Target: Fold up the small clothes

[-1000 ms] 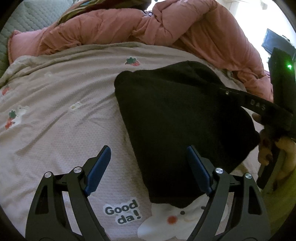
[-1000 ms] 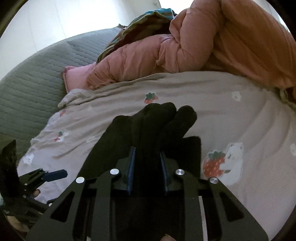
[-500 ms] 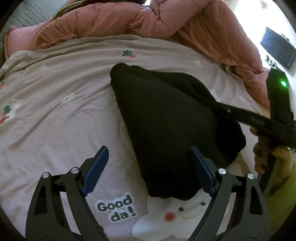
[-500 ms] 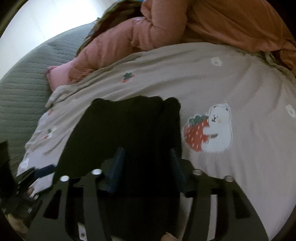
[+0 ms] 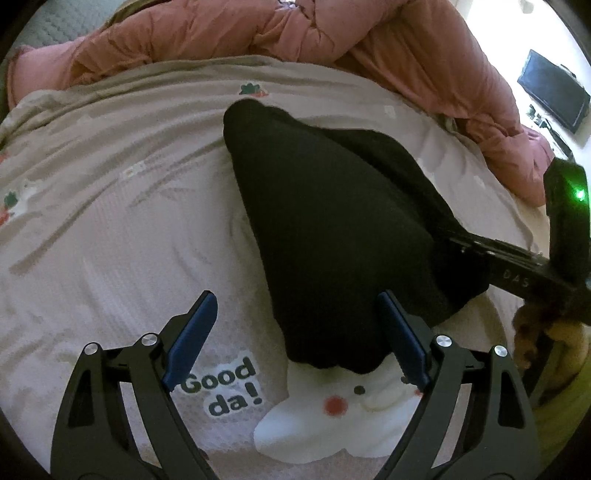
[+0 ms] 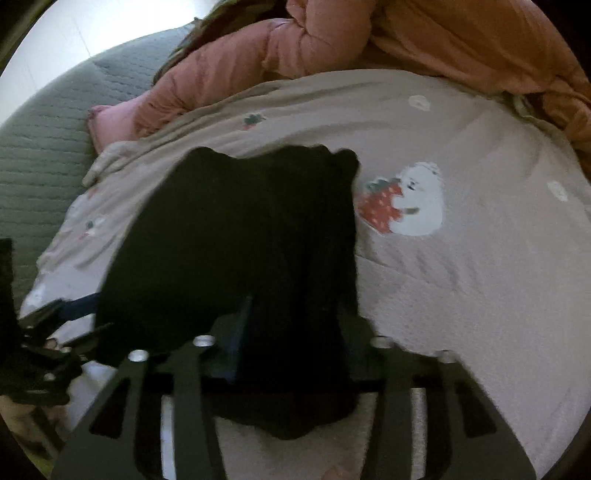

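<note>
A black garment (image 5: 332, 221) lies folded on the beige printed bedsheet (image 5: 110, 221). My left gripper (image 5: 295, 299) hovers open over the garment's near edge, with its right finger beside the cloth and its left finger over bare sheet. In the right wrist view a thick fold of the garment (image 6: 240, 229) fills the gap of my right gripper (image 6: 295, 306). Its jaws are closing, and the blur hides whether the pads touch the cloth. The left gripper's fingers (image 6: 79, 308) show at the garment's left edge.
A bunched pink quilt (image 5: 332, 33) runs along the far side of the sheet. A green quilted cover (image 6: 44, 140) lies to the left. A dark screen (image 5: 554, 96) stands far right. A person's hand (image 5: 532, 325) holds the right gripper's handle.
My right gripper let go of the raised black fold and sank toward the bed. The garment now lies flatter on the sheet. My left gripper stayed open and hardly moved.
</note>
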`<control>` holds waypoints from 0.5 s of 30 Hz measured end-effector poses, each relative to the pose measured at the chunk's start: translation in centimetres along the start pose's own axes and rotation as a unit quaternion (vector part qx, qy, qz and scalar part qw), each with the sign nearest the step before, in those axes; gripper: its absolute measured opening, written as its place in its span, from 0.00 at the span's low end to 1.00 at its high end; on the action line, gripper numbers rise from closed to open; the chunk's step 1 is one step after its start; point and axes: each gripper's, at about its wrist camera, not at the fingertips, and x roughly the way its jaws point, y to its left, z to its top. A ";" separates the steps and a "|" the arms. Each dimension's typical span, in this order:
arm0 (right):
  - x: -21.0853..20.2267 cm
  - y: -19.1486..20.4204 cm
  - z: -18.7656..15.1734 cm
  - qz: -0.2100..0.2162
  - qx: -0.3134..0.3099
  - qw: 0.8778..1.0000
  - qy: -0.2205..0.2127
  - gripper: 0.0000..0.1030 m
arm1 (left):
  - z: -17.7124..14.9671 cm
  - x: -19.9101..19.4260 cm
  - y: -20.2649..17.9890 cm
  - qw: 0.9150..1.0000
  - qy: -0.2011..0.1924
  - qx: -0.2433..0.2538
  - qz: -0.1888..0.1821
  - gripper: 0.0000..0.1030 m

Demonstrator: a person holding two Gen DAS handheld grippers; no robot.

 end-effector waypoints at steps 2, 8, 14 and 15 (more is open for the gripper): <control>-0.5 0.3 -0.1 -0.014 0.000 1.000 -0.008 0.46 | -0.1 -0.1 0.0 1.000 0.000 0.003 0.001 0.78; -3.1 1.2 -1.0 -0.054 -0.027 0.997 -0.041 0.64 | 0.0 -0.7 -0.2 1.000 -0.002 0.006 0.007 0.78; -6.3 1.1 -2.0 -0.056 -0.019 0.995 -0.081 0.81 | 0.0 -1.6 -0.5 1.000 -0.011 0.005 0.009 0.78; -6.6 1.2 -2.0 -0.056 -0.019 0.995 -0.085 0.83 | 0.1 -1.9 -0.5 1.000 -0.014 0.005 0.009 0.78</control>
